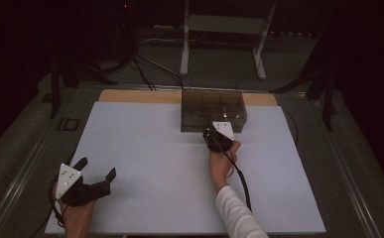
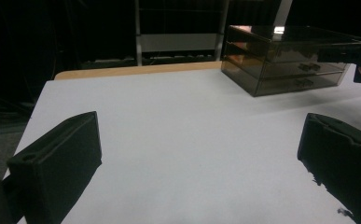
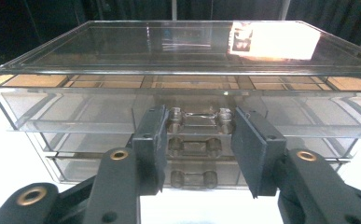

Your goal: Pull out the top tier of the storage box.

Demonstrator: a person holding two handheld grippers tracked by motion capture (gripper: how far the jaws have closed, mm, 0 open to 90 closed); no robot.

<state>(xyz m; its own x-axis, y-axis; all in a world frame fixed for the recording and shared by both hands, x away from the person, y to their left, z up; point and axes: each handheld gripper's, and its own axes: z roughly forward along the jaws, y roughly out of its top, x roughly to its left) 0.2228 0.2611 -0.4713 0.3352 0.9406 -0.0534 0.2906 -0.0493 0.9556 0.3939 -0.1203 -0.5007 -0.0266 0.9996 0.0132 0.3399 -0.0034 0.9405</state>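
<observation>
Right gripper (image 3: 197,140) was up against the front of the drawer box (image 3: 187,60), a clear smoky case with three stacked drawers. Its jaws stood part-way apart, one on each side of the top drawer's handle (image 3: 197,116); whether the pads touched the handle could not be told. The two lower handles sat straight below, between the jaws. A bright reflection lay on the lid, above and beyond the right jaw. In the high view the right gripper (image 1: 218,135) met the near face of the box (image 1: 213,110), which stood at the far side of the white mat (image 1: 155,163). Left gripper (image 1: 91,177) rested low over the mat's near left corner, jaws spread wide, nothing between them; from its camera the box (image 2: 285,58) lay far ahead, beyond the right jaw.
</observation>
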